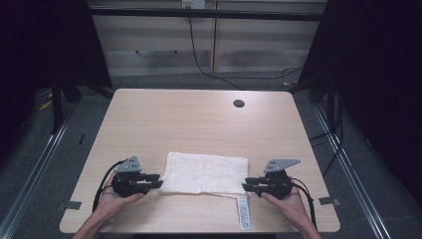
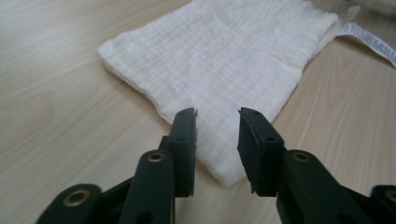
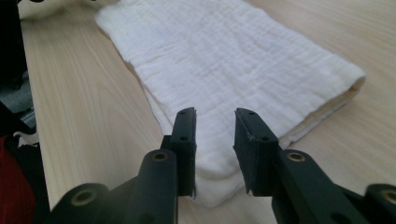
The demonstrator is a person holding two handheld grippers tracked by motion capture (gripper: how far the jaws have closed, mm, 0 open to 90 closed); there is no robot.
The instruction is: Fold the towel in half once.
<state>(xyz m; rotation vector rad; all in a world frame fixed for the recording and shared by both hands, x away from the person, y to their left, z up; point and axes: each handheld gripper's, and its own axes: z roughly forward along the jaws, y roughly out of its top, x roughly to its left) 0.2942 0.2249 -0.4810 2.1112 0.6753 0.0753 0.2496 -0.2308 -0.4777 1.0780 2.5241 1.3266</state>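
Folded white cloth [image 1: 206,174] is lying flat at the table's [image 1: 199,124] near edge. Left gripper [image 1: 158,180] and right gripper [image 1: 246,184] are flanking its near corners, jaws spread, seemingly lining up to pinch both ends.

Both hands are resting near the table's [image 1: 199,124] front edge, palms cradling the grippers. The left gripper [image 1: 158,180] is pointing right and the right gripper [image 1: 246,185] left, facing each other, each with jaws parted.
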